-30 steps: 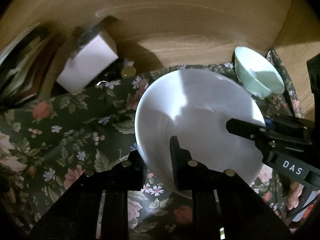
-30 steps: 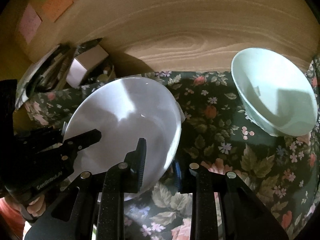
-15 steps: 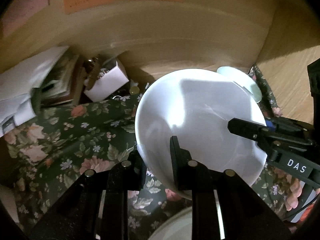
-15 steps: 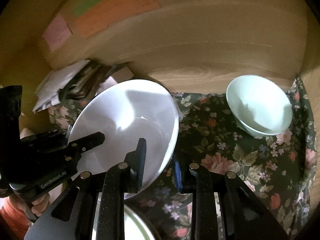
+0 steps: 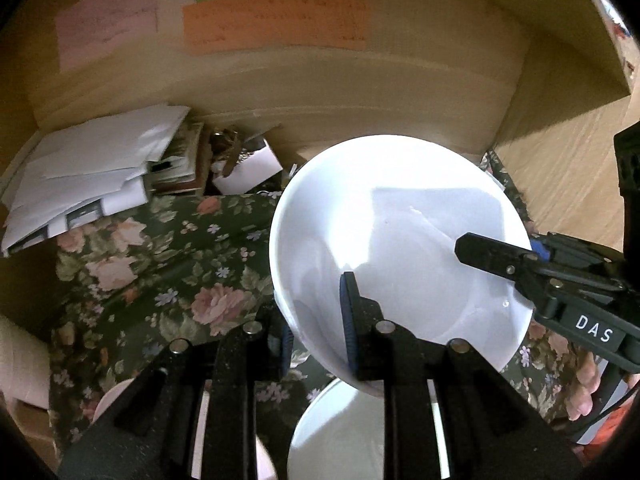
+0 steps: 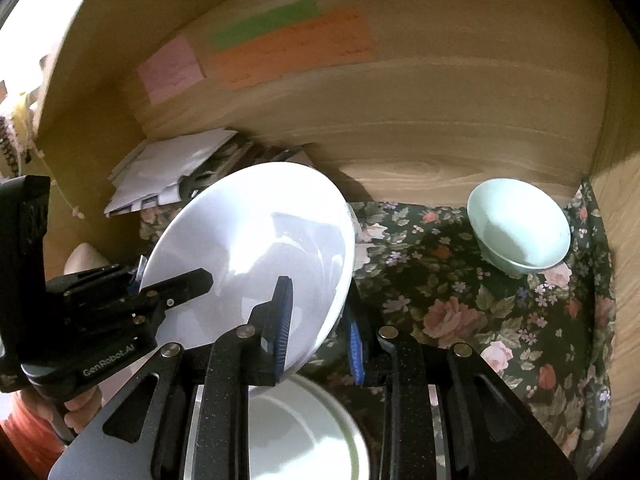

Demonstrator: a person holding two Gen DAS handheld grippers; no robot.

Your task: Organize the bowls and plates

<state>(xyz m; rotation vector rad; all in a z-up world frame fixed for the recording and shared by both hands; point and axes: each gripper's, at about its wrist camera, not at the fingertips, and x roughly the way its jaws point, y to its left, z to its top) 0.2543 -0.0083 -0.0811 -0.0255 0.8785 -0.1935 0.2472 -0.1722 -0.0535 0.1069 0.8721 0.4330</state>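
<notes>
A large white plate (image 5: 400, 232) is held up in the air over the floral cloth by both grippers. My left gripper (image 5: 316, 320) is shut on its near-left rim. My right gripper (image 6: 318, 320) is shut on its right rim; the plate (image 6: 256, 248) tilts up to the left in the right wrist view. The right gripper (image 5: 496, 256) shows at the plate's right in the left wrist view; the left gripper (image 6: 176, 284) shows at its left in the right wrist view. A second white plate (image 5: 340, 432) lies below, also seen in the right wrist view (image 6: 296, 432). A pale green bowl (image 6: 520, 228) stands at the far right corner.
The floral cloth (image 6: 460, 300) covers the surface inside a wooden alcove with a back wall (image 6: 440, 120) bearing coloured paper notes (image 5: 276, 20). A stack of papers (image 5: 92, 172) and a small white box (image 5: 248, 168) sit at the back left. A pink dish edge (image 5: 116, 396) shows at lower left.
Both grippers have lifted the white plate up and back from the cloth. The view has risen, so the wall notes and a second plate below have come into sight.
</notes>
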